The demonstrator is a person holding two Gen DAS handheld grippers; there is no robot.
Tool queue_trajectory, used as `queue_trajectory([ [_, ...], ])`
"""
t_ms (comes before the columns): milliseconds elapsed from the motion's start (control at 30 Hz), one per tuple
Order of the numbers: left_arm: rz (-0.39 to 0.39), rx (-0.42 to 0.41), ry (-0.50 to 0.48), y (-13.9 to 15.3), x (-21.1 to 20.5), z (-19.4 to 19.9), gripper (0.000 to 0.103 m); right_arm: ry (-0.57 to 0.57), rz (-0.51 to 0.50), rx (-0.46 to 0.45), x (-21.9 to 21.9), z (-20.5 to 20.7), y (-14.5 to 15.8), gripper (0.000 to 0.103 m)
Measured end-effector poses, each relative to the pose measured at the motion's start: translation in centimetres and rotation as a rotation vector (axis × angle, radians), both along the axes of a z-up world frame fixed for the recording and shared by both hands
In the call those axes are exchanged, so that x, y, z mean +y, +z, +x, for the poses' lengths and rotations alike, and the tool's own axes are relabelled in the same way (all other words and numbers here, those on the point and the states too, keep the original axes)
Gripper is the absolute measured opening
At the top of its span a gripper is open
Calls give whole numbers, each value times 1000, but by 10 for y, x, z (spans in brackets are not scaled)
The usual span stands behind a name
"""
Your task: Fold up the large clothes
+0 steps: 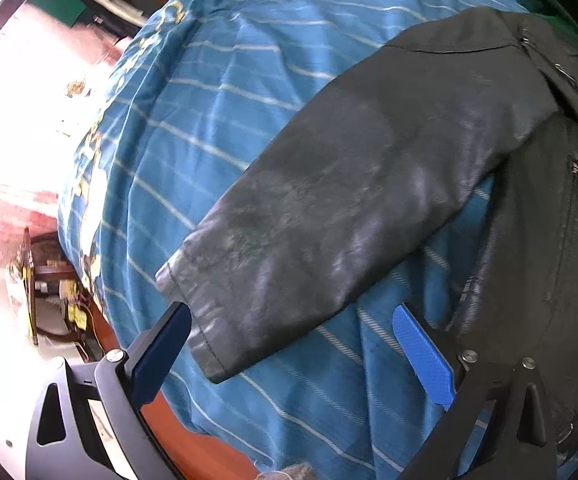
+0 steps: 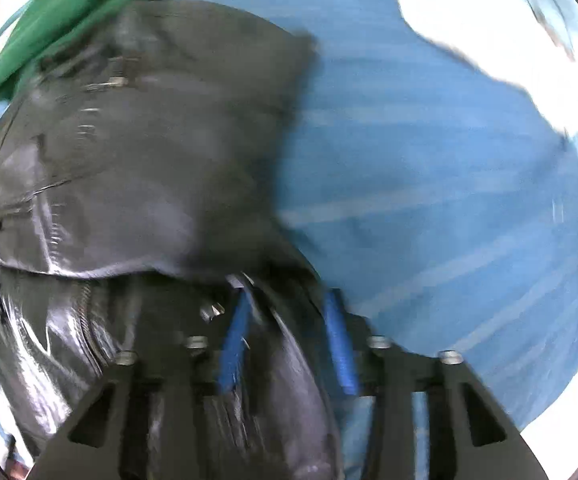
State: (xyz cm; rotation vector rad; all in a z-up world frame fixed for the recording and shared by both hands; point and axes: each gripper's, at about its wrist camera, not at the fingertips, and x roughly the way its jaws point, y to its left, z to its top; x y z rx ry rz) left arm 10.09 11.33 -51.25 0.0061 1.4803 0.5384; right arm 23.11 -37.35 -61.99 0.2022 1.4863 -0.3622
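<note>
A black leather jacket (image 1: pixel 369 184) lies on a blue striped bedsheet (image 1: pixel 225 92). In the left wrist view one sleeve stretches toward me, its cuff (image 1: pixel 201 312) between my fingers. My left gripper (image 1: pixel 293 312) is open, its jaws wide apart around the cuff end, not gripping. In the blurred right wrist view the jacket (image 2: pixel 129 152) fills the left side. My right gripper (image 2: pixel 289 300) has its blue pads (image 2: pixel 233 344) closed on a thick fold of the jacket (image 2: pixel 285 360).
The bed's wooden edge (image 1: pixel 193 436) runs at lower left, with a cluttered shelf (image 1: pixel 49 296) and bright floor beyond. A green cloth (image 2: pixel 49 28) lies past the jacket's far end. The blue sheet (image 2: pixel 449 200) spreads to the right.
</note>
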Motion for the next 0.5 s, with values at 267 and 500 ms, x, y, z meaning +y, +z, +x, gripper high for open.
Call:
queue_trajectory([
  [267, -241, -68, 350, -2, 48, -42, 102, -79, -149, 64, -16, 1, 14, 48],
  [500, -683, -294, 891, -53, 97, -76, 102, -14, -57, -31, 54, -9, 48, 49],
])
